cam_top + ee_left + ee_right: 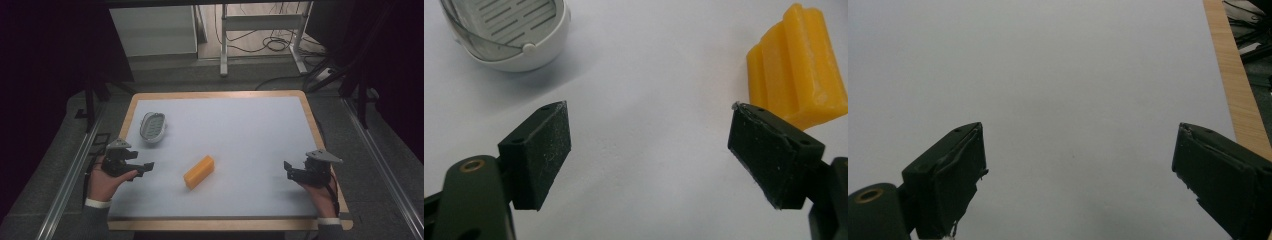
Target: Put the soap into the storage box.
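Observation:
A yellow ridged bar (199,171) lies on the white table top (235,130), near the front middle. In the left gripper view the yellow bar (796,67) sits just beyond the right jaw. A white oval dish with a slotted grey insert (152,127) rests at the left; the dish (506,32) appears top left in the left gripper view. My left gripper (145,166) is open, left of the bar, with nothing between its jaws (651,150). My right gripper (289,170) is open at the right, over bare table (1078,170).
The table has a wooden rim (310,115); that rim (1235,75) runs along the right side of the right gripper view. Beyond the table stand a metal desk frame (260,30) and cables on the floor. Metal rails run along both sides.

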Available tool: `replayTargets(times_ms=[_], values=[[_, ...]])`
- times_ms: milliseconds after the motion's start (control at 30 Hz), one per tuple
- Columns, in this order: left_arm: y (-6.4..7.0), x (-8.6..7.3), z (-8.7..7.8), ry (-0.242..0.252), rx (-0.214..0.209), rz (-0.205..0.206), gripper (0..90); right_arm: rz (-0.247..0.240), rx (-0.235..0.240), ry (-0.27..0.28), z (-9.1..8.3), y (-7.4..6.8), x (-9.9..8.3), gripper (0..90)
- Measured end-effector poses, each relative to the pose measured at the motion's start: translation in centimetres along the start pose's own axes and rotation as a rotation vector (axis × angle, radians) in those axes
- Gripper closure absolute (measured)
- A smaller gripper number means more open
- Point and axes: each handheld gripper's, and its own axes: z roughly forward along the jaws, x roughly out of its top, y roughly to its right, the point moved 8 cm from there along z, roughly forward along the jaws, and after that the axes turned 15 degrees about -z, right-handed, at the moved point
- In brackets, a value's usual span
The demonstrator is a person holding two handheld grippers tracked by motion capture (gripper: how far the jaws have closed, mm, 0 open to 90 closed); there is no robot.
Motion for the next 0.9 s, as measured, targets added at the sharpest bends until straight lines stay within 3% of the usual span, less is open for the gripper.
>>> replayTargets(times_ms=[67, 267, 467, 567, 900], values=[[0.1, 0.2, -0.2, 0.000, 0.019, -0.004, 20.6, -0.002, 0.000, -0.006, 0.0, -0.1, -0.1, 7.0], [1.1, 0.6, -0.4, -0.008, 0.010, 0.018, 20.5, -0.020, 0.007, 0.011, -0.1, -0.6, 0.4, 7.3], [2.6, 1.1, -0.7, -0.013, -0.014, 0.041, 20.3, -0.014, 0.003, 0.005, -0.1, -0.5, 0.3, 7.3], [3.5, 1.4, -0.7, -0.003, -0.051, 0.045, 20.5, -0.012, 0.003, 0.001, -0.1, -0.5, 0.2, 7.3], [4.7, 1.5, 0.2, -0.035, -0.055, 0.075, 20.3, -0.011, 0.009, 0.006, -0.2, -0.6, 0.3, 7.7]])
